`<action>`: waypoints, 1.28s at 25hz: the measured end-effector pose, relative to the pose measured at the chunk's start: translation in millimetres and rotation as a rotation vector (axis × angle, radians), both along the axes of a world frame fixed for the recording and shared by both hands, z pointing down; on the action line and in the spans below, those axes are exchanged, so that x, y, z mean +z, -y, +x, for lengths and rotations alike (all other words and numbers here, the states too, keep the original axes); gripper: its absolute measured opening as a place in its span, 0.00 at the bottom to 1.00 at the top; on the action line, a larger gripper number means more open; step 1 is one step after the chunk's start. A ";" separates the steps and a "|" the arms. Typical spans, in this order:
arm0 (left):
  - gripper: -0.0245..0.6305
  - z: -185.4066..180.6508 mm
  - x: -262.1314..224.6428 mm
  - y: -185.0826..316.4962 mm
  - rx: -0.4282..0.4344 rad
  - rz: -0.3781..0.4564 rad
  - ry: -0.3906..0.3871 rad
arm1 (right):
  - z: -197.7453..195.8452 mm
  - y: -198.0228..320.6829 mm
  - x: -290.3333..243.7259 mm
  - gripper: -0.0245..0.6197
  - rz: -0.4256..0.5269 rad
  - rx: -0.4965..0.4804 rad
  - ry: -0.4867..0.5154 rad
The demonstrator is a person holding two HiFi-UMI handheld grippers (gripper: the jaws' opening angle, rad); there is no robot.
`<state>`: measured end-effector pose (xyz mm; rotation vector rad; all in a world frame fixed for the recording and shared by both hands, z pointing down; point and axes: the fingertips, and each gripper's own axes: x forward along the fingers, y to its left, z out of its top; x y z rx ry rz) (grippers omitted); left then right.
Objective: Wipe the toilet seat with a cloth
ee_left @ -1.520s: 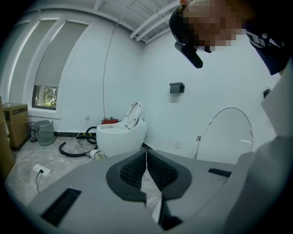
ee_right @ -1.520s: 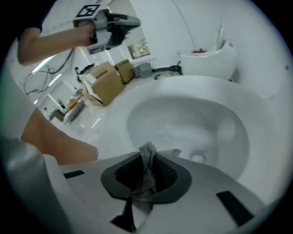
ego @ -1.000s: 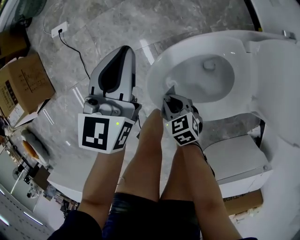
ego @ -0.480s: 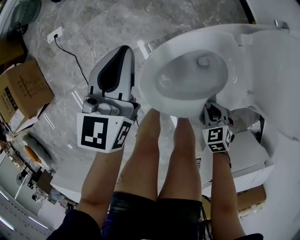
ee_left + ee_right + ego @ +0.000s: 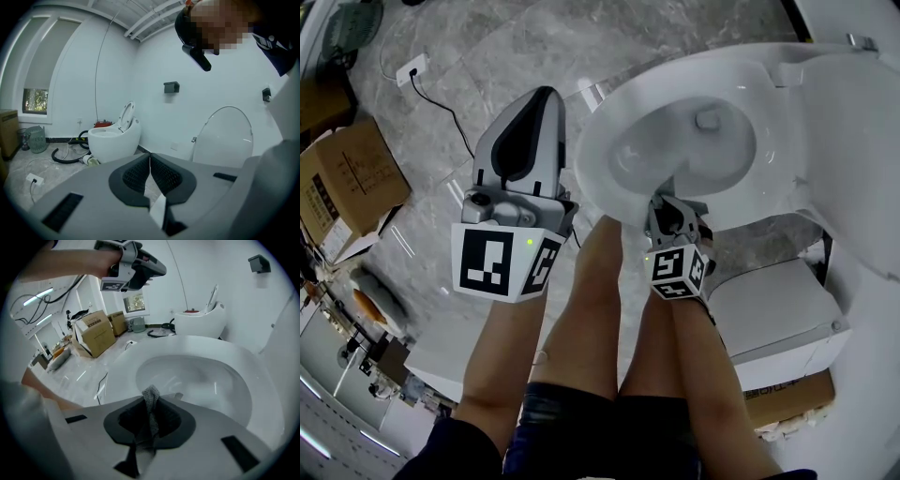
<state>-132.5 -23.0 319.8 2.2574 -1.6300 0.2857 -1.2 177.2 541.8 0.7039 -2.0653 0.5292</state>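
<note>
Right gripper [image 5: 667, 208] pinches the grey cloth [image 5: 151, 399] at the toilet seat [image 5: 605, 178] front rim, left gripper [image 5: 150, 164] aside, jaws pressed together on nothing; wiping judged mid-course, coverage of the ring unreadable.

Grey marble floor [image 5: 497, 56], glossy, streaked with light reflections. White socket block [image 5: 411, 66] lying on floor, black cord [image 5: 450, 103] trailing from it. Cardboard boxes [image 5: 352, 178] at left. White walls [image 5: 140, 70]; small window [image 5: 35, 101] showing greenery. Spare toilet [image 5: 115, 138] near wall, lid up, black hose [image 5: 63, 157] coiled beside. Small black fixture [image 5: 171, 86] on wall. Tube lights [image 5: 40, 294] overhead.
</note>
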 end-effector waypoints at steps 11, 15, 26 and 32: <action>0.07 22.6 4.6 -4.0 0.021 -0.011 0.005 | -30.7 -36.6 -15.8 0.14 0.037 -0.316 0.056; 0.07 32.3 3.2 -1.6 0.033 -0.008 0.000 | 55.6 -28.0 -11.7 0.14 0.059 -0.211 -0.029; 0.07 39.6 0.5 2.1 0.030 0.000 0.003 | 23.4 -25.2 -11.7 0.13 0.081 -0.138 0.029; 0.07 42.1 2.5 -0.4 0.036 -0.010 0.015 | -97.8 -40.9 -22.0 0.14 0.096 -0.346 0.175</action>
